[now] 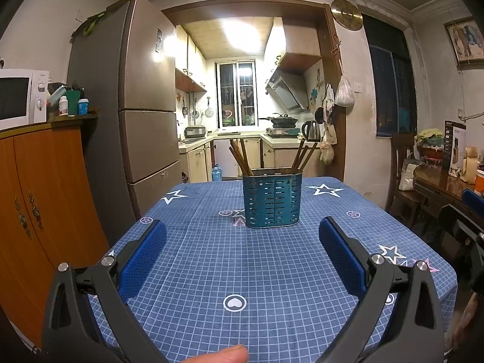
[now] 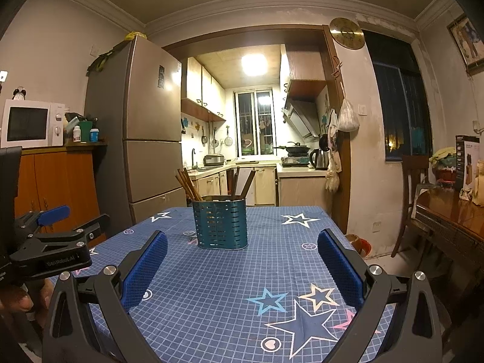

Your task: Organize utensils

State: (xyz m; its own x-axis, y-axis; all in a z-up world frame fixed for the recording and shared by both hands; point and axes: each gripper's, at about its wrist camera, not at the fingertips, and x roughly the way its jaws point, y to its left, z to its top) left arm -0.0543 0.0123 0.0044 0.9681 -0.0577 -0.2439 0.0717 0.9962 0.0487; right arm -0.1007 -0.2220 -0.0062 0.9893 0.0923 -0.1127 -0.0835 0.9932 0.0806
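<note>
Left wrist view. Utensil holder [image 1: 272, 201]: teal, perforated metal, upright at the far middle of the table [image 1: 193, 272]. Chopsticks [image 1: 240, 157]: dark wood, two bundles standing in the holder, long axes near vertical, one fanning up-left, the other up-right; lower ends hidden inside. Left gripper [image 1: 242, 248]: blue pads spread wide, nothing between them, well short of the holder. A fingertip [image 1: 224, 354] was cut off at the bottom edge. Tablecloth: blue grid with stars and hearts. Refrigerator [image 1: 142, 96] far left; lit kitchen beyond.

Right wrist view. Holder [image 2: 220, 224] stood far, left of centre, chopsticks [image 2: 187, 184] leaning as before. Right gripper [image 2: 242, 257]: pads spread, empty, apart from the holder. The left tool showed at the left edge, partly cut off. Microwave [image 2: 30, 124] far left; wooden sideboard [image 2: 447, 211] right.
</note>
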